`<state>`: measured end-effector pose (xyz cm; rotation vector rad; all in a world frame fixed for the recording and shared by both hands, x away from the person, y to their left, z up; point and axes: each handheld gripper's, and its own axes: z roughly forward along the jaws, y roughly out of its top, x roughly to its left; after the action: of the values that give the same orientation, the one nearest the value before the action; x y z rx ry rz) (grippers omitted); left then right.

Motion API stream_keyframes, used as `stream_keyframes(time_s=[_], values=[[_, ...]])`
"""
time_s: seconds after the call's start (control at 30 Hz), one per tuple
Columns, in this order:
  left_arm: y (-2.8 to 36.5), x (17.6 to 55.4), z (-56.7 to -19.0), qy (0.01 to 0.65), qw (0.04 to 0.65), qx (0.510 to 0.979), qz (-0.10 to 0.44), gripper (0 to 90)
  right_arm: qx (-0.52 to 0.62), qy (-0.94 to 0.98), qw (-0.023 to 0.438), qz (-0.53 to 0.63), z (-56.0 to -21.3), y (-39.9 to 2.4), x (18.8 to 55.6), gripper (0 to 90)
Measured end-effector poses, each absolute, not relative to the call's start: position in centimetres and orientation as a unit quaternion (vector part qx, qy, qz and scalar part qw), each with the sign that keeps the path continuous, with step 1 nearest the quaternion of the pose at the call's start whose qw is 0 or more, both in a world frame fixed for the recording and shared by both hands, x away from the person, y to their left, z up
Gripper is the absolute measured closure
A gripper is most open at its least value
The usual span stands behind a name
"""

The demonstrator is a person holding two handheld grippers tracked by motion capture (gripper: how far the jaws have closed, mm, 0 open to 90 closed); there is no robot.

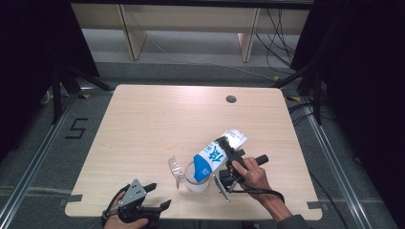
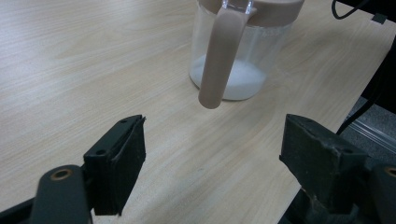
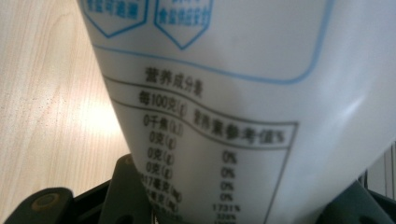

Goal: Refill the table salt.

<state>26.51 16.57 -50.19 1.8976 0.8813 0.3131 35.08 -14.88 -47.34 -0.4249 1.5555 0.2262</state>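
One bag, one jug, two grippers, all on a single pale wood-grain table with rounded corners and one round cable hole near its far edge.

The bag is a soft white plastic pouch printed in blue and white, with a table of small dark print on its back face in the right gripper view. The jug is a clear, round container with a beige lid and a long beige handle — a shallow layer of white grains lies in its bottom. A clear flap stands up at the jug's left side in the high view.

The right gripper has its black jaws partly closed and pressed on the bag's upper half, holding it tilted, low end down over the jug's mouth. In its own view the bag rises straight from between the two jaws.

The left gripper rests at the table's near edge, jaws wide apart and holding nothing; the jug stands just beyond them, apart from both pads.
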Motion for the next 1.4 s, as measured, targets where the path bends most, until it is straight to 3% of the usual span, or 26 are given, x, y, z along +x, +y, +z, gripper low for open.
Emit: stream_keyframes(time_s=[1.4], values=[[16.51,26.46,-50.18,0.366,0.492,0.779,0.13,21.7,-0.176,0.697,0.687,0.111,-47.41,-14.93,35.11,56.6]])
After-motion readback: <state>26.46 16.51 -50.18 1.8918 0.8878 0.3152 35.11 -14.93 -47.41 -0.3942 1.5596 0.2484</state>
